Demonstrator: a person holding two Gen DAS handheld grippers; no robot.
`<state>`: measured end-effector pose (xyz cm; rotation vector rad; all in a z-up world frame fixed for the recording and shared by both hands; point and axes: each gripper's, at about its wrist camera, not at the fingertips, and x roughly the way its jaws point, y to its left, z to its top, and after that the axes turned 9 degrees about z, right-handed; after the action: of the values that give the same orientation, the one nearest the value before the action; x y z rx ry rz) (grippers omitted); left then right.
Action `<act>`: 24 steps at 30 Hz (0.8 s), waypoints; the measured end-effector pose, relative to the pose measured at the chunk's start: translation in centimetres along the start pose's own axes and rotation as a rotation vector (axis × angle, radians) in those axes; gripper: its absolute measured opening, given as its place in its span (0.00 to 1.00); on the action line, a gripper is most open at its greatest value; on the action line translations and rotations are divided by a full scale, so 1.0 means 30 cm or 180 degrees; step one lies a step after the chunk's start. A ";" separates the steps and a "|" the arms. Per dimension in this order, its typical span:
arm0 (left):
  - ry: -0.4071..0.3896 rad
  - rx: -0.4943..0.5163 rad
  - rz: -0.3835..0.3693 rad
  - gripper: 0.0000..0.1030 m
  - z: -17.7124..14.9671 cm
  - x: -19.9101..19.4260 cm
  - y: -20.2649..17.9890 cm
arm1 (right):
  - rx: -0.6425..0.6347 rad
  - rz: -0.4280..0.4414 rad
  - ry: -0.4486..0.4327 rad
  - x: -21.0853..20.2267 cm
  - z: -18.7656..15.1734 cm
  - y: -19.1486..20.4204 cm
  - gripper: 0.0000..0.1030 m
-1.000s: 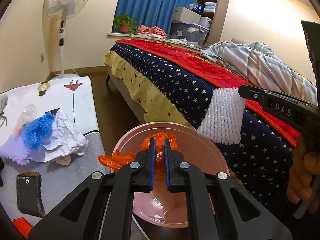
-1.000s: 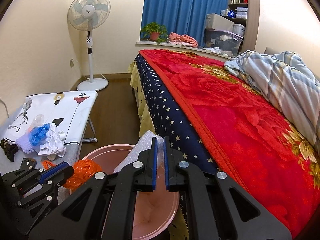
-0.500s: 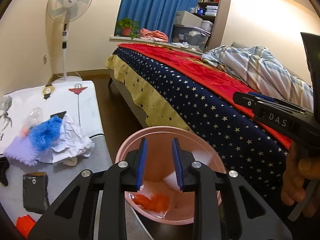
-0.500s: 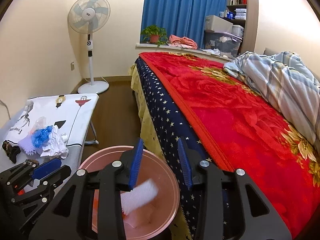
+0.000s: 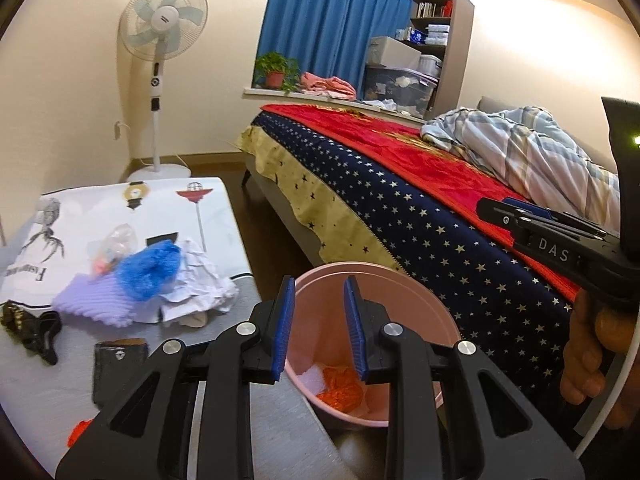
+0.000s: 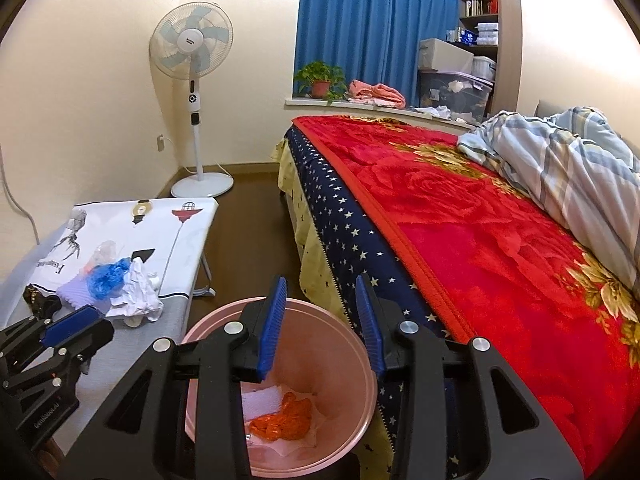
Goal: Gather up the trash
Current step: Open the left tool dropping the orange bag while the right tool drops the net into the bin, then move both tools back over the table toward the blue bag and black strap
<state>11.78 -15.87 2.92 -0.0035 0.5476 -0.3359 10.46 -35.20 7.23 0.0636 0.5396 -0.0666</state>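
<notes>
The left tool (image 5: 316, 326) hangs over the pink bin (image 5: 416, 296), its blue pads apart with nothing between them. The right tool (image 6: 322, 322) hangs over the same bin (image 6: 352, 344), pads likewise apart and empty; in the left view it enters from 3 o'clock, gripped by a hand (image 5: 592, 356).

Inside the bin lie an orange wrapper (image 6: 286, 420) and a white sheet (image 6: 260, 400), at 6 o'clock in both views.

The bin stands on the floor between the bed (image 6: 480, 240) at 3 o'clock and the tabletop (image 5: 120, 216) at 9 o'clock. On the tabletop a heap sits well apart from the bin: crumpled paper (image 5: 200, 280), a blue bag (image 5: 150, 268), a lilac sheet (image 5: 92, 300) and a clear bag (image 5: 112, 244). Nearer the camera lie a black scrap (image 5: 38, 326), a dark packet (image 5: 118, 368) and an orange scrap (image 5: 80, 430) at 7 o'clock.

A fan (image 6: 192, 48) stands at 11 o'clock.
</notes>
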 end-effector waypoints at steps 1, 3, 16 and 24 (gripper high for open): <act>-0.0007 -0.0005 0.0015 0.25 0.001 -0.006 0.004 | -0.0001 0.0013 -0.0011 -0.007 0.001 0.004 0.36; -0.0021 -0.0020 0.0055 0.25 -0.003 -0.025 0.019 | -0.0012 0.0043 -0.0032 -0.020 0.001 0.015 0.36; -0.0092 -0.0137 0.0311 0.25 -0.033 -0.116 0.120 | -0.0024 0.0274 -0.0142 -0.085 0.015 0.088 0.35; -0.0113 -0.0313 0.0590 0.25 -0.046 -0.126 0.210 | -0.0039 0.0497 -0.0174 -0.060 0.023 0.158 0.33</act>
<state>10.03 -8.60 3.09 -0.0533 0.5244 -0.1279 9.66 -30.44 8.96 0.0916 0.4788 0.0870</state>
